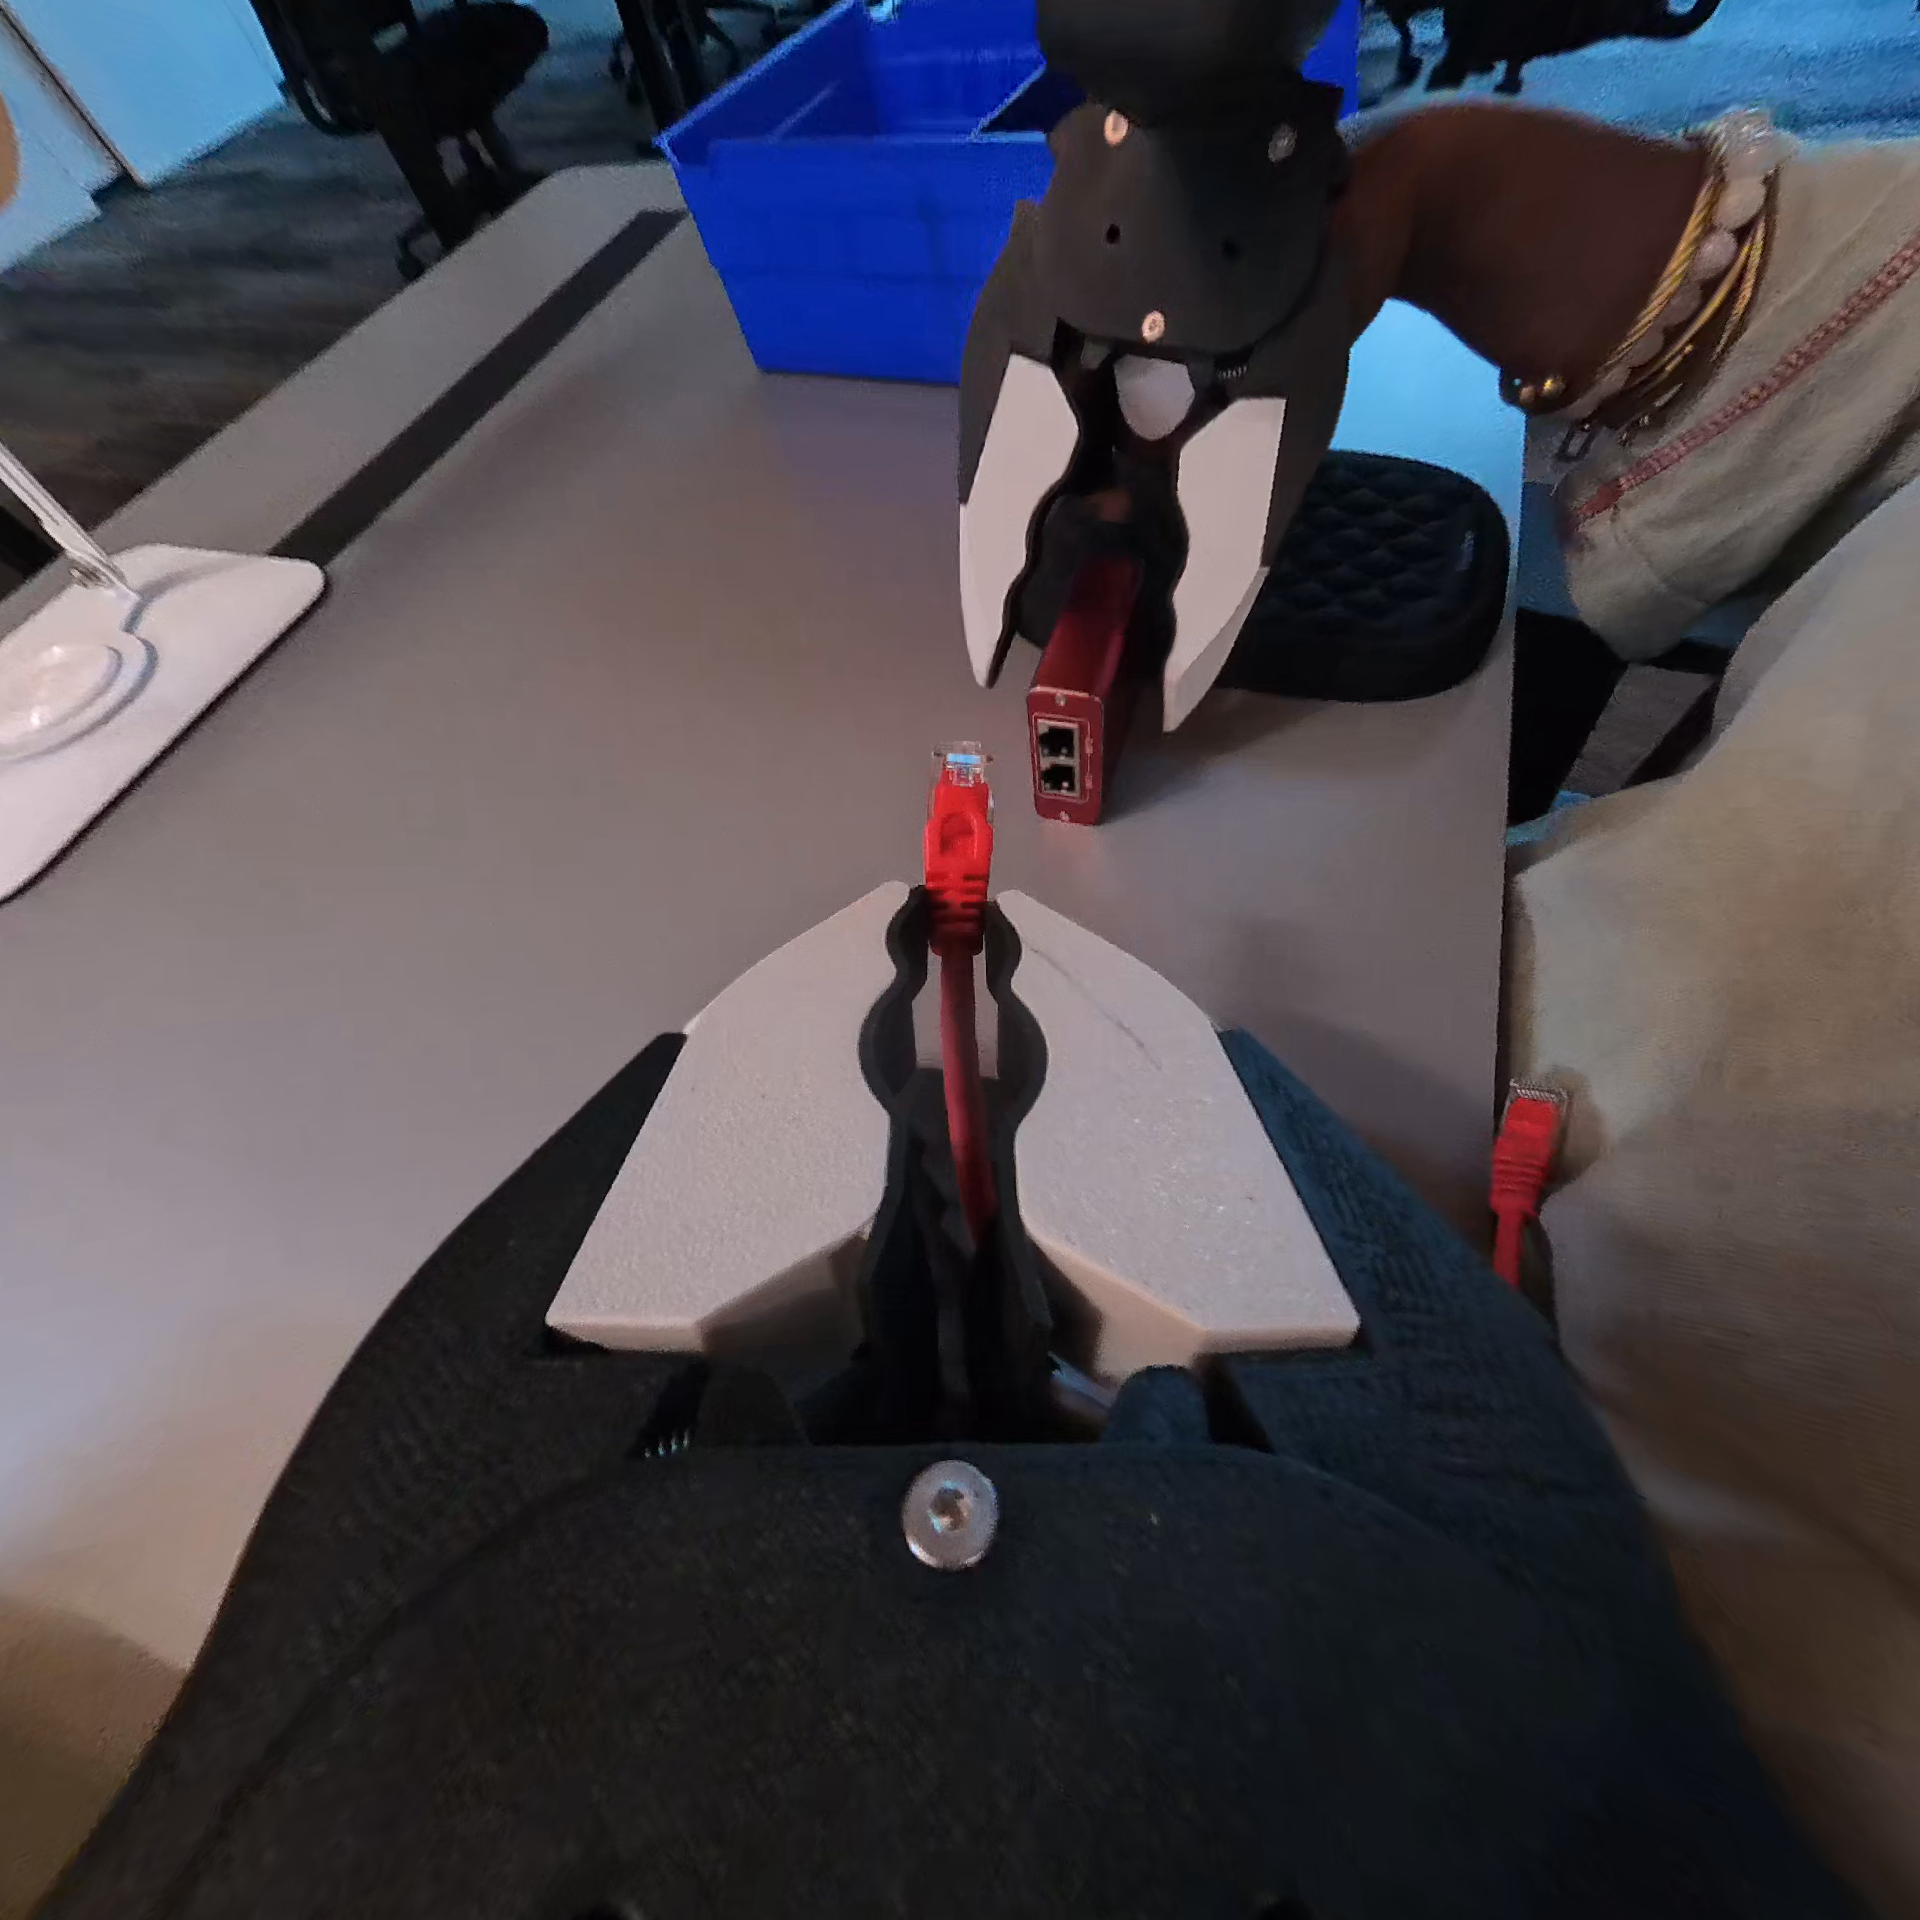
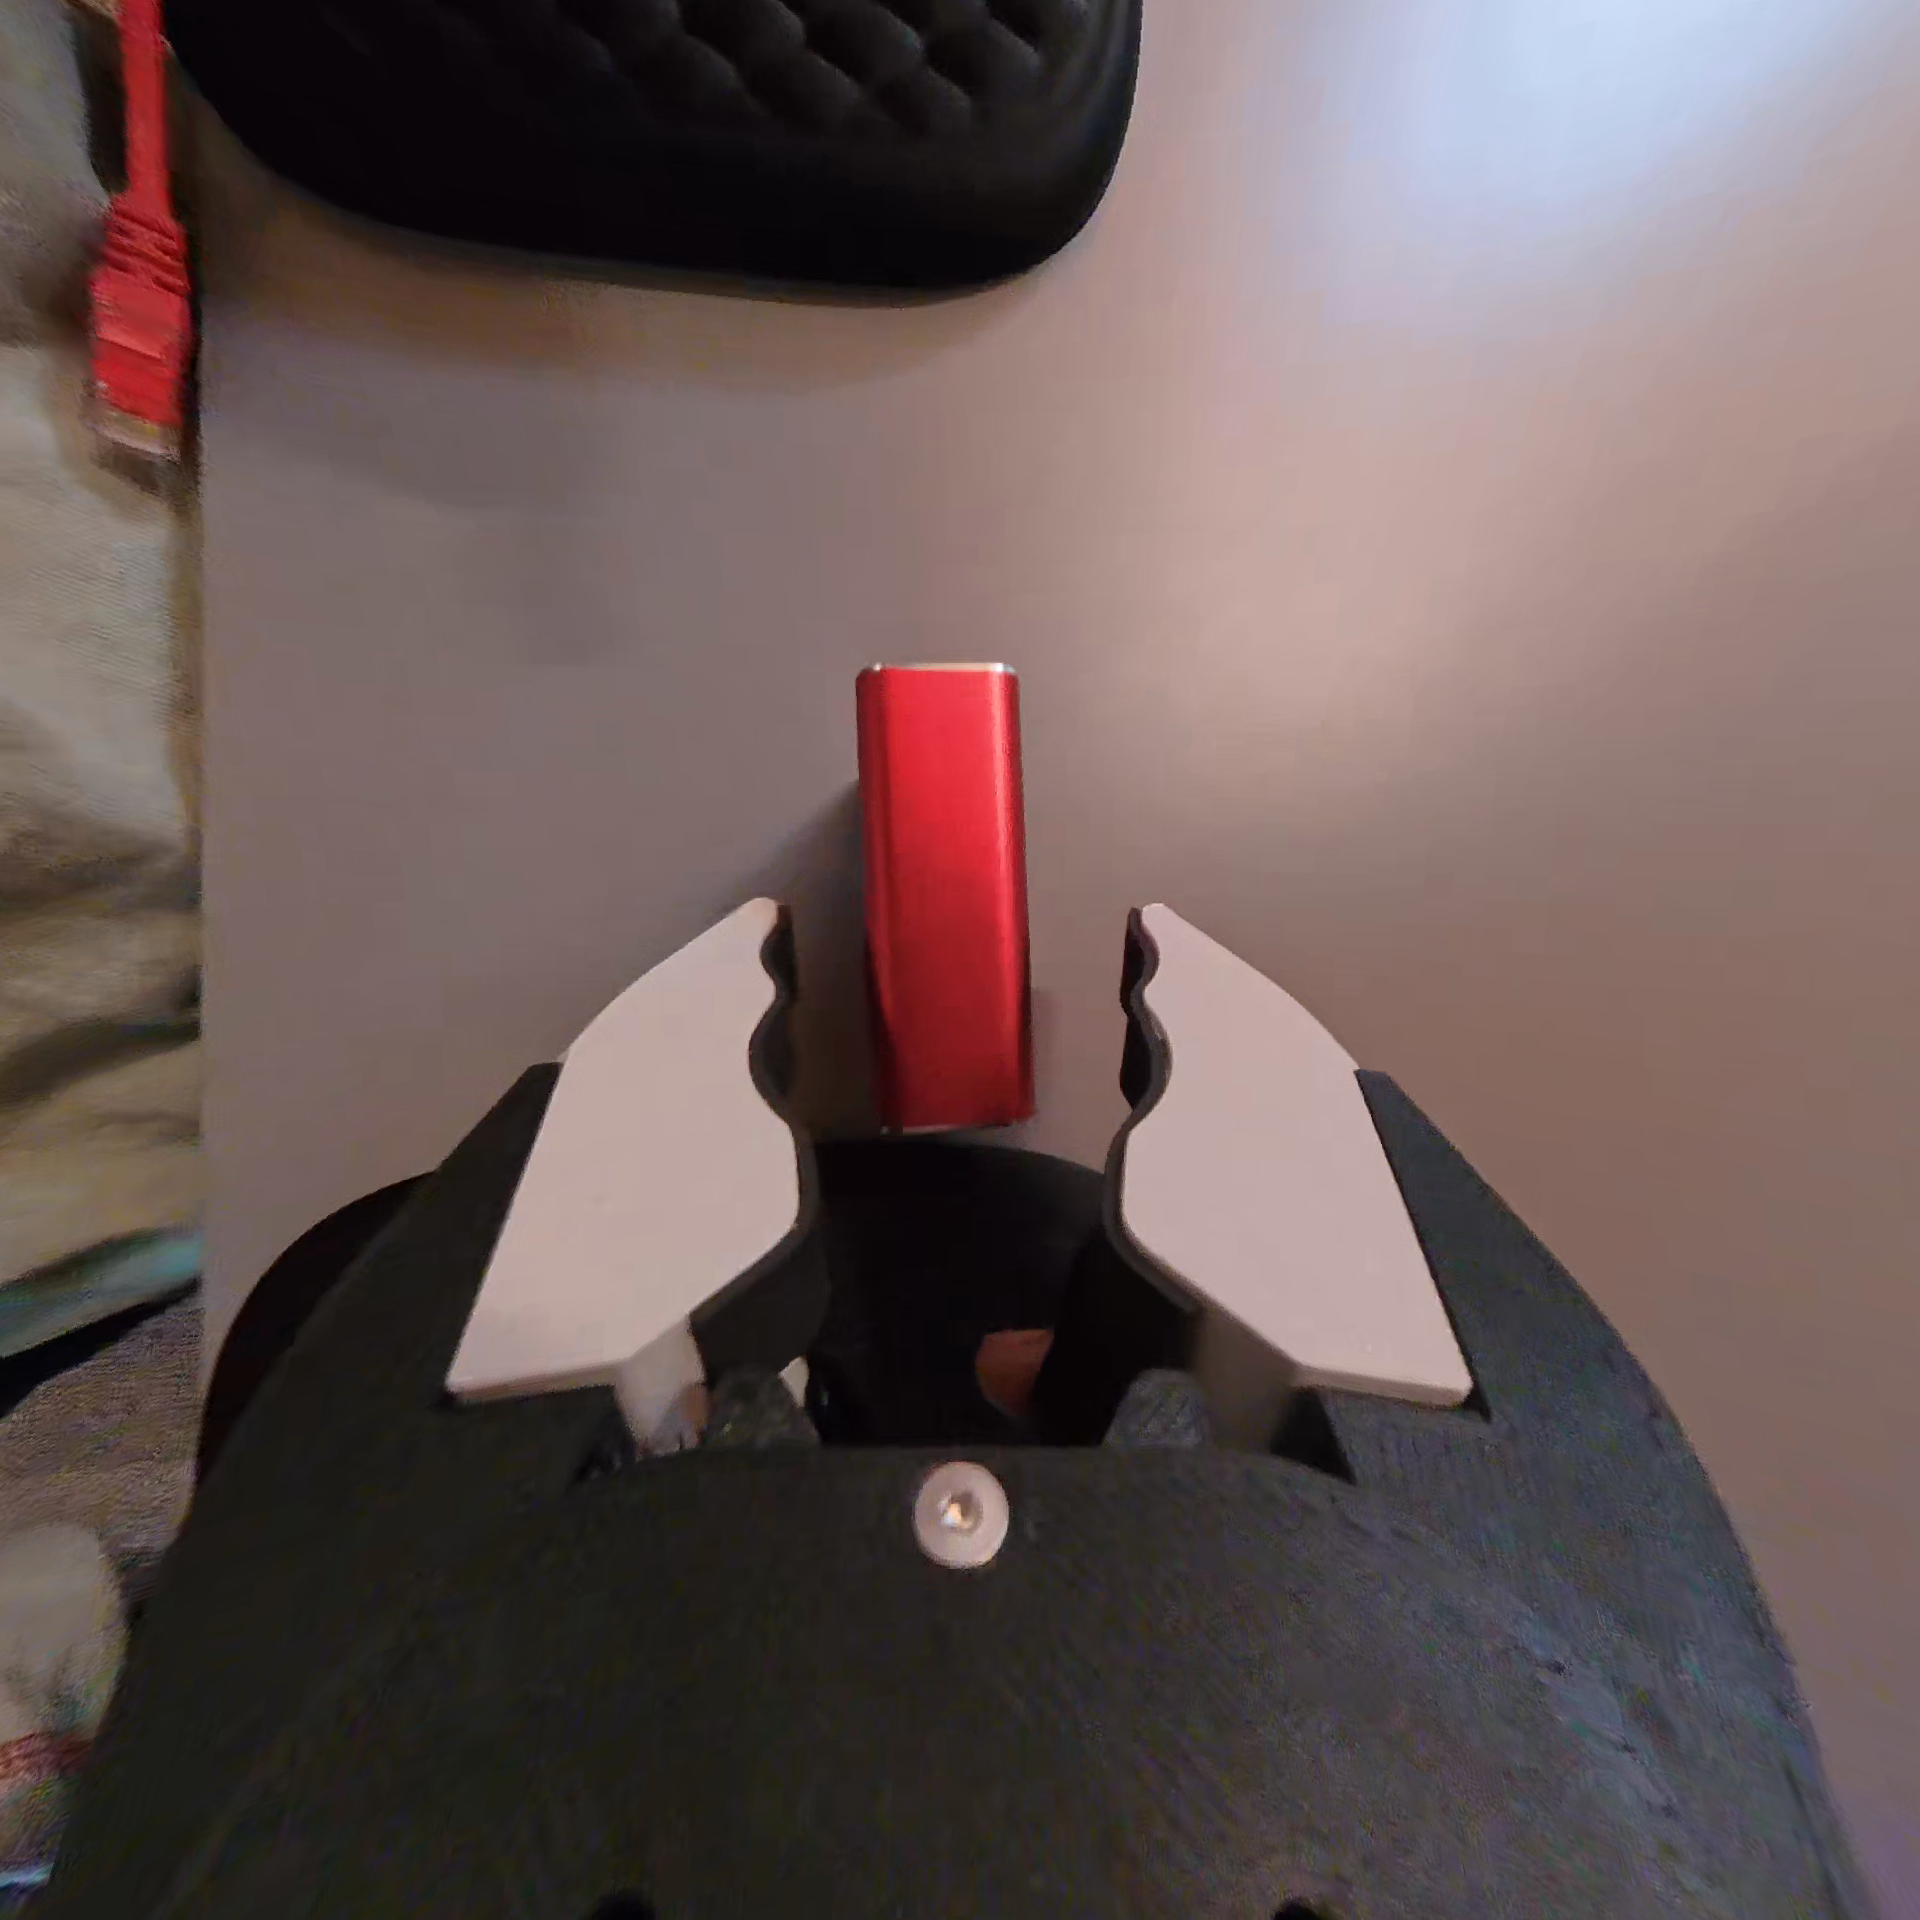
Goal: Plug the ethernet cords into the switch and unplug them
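My left gripper [image 1: 956, 902] is shut on a red ethernet cord [image 1: 961, 1081]. Its plug [image 1: 958, 805] sticks out past the fingertips, just above the grey table [image 1: 582, 727], a short way left of the switch's ports. The switch [image 1: 1067, 764] is a small red metal box lying on the table, with two empty ports facing my left gripper. My right gripper [image 2: 956, 925] is open and straddles the switch [image 2: 943, 894], with a gap on each side. It also shows in the left wrist view [image 1: 1081, 696]. A second red cord [image 1: 1520, 1158] hangs at the table's right edge [image 2: 140, 312].
A blue plastic bin [image 1: 883, 208] stands at the back of the table. A black quilted pad [image 1: 1382, 571] lies behind the switch [image 2: 665, 125]. A white stand base [image 1: 135, 665] sits at the left. A person's arm with bracelets [image 1: 1662, 260] reaches in from the right. The left gripper's tips are roughly 15 cm from the right gripper's.
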Available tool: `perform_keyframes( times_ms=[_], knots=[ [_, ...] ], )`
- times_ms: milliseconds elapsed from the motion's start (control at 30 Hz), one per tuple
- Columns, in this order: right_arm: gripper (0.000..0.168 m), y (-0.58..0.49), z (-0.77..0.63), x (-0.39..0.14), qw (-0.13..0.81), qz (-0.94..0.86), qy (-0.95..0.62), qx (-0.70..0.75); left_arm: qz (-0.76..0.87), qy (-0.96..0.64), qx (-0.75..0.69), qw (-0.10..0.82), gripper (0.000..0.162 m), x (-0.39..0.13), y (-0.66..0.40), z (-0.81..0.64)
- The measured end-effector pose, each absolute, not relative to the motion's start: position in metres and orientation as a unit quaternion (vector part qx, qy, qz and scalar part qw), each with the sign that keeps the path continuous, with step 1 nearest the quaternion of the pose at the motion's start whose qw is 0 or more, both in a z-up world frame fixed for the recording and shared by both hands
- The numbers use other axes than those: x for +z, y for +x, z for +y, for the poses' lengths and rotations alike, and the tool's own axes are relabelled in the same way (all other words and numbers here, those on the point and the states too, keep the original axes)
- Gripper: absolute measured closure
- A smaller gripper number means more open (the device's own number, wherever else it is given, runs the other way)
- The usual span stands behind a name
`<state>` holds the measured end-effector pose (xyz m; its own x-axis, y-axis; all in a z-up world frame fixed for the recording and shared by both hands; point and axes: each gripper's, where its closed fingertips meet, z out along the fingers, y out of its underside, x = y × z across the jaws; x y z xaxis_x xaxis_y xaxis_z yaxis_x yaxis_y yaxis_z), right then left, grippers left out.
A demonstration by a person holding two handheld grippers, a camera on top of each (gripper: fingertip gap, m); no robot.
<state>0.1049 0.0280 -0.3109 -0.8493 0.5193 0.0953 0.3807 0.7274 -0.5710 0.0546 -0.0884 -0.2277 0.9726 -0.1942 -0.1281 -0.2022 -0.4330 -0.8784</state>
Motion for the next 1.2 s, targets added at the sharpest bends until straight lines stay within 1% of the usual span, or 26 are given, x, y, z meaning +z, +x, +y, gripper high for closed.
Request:
perform_keyframes(
  times_ms=[100, 133, 200, 267, 333, 367, 433, 533, 600, 700, 800, 933, 1200],
  knots=[
    [0.120, 0.098, 0.028, -0.312, 0.147, -0.938, -0.226, 0.218, 0.113, -0.858, 0.001, 0.500, 0.152, -0.234, 0.055, -0.088],
    [0.122, 0.099, 0.029, -0.316, 0.142, -0.947, -0.219, 0.187, 0.112, -0.860, -0.001, 0.498, 0.152, -0.235, 0.055, -0.087],
    [0.135, 0.102, 0.030, -0.324, 0.122, -0.961, -0.207, 0.140, 0.106, -0.863, -0.009, 0.494, 0.151, -0.237, 0.055, -0.085],
    [0.135, 0.097, 0.033, -0.324, 0.148, -0.961, -0.198, 0.126, 0.081, -0.864, -0.015, 0.496, 0.152, -0.238, 0.051, -0.082],
    [0.135, 0.088, 0.034, -0.316, 0.217, -0.949, -0.178, 0.144, 0.049, -0.865, -0.019, 0.498, 0.152, -0.238, 0.046, -0.078],
    [0.139, 0.082, 0.034, -0.306, 0.266, -0.936, -0.169, 0.157, 0.045, -0.866, -0.020, 0.497, 0.152, -0.239, 0.046, -0.077],
    [0.139, 0.069, 0.034, -0.274, 0.392, -0.892, -0.152, 0.167, 0.039, -0.871, -0.013, 0.490, 0.152, -0.240, 0.045, -0.074],
    [0.140, 0.064, 0.030, -0.228, 0.541, -0.819, -0.115, 0.150, 0.037, -0.871, -0.009, 0.491, 0.152, -0.232, 0.049, -0.065],
    [0.139, 0.065, 0.030, -0.212, 0.602, -0.784, -0.095, 0.115, 0.037, -0.866, -0.012, 0.498, 0.152, -0.222, 0.053, -0.056],
    [0.140, 0.065, 0.033, -0.197, 0.659, -0.743, -0.084, 0.085, 0.038, -0.861, -0.024, 0.506, 0.152, -0.206, 0.056, -0.044],
    [0.139, 0.065, 0.040, -0.187, 0.688, -0.720, -0.075, 0.046, 0.045, -0.866, -0.015, 0.498, 0.152, -0.199, 0.053, -0.035],
    [0.139, 0.066, 0.039, -0.186, 0.691, -0.720, -0.053, 0.022, 0.073, -0.863, -0.053, 0.497, 0.152, -0.194, 0.069, -0.026],
    [0.139, 0.067, 0.039, -0.188, 0.694, -0.719, -0.021, -0.012, 0.086, -0.866, -0.051, 0.490, 0.152, -0.198, 0.072, -0.021]
  ],
)
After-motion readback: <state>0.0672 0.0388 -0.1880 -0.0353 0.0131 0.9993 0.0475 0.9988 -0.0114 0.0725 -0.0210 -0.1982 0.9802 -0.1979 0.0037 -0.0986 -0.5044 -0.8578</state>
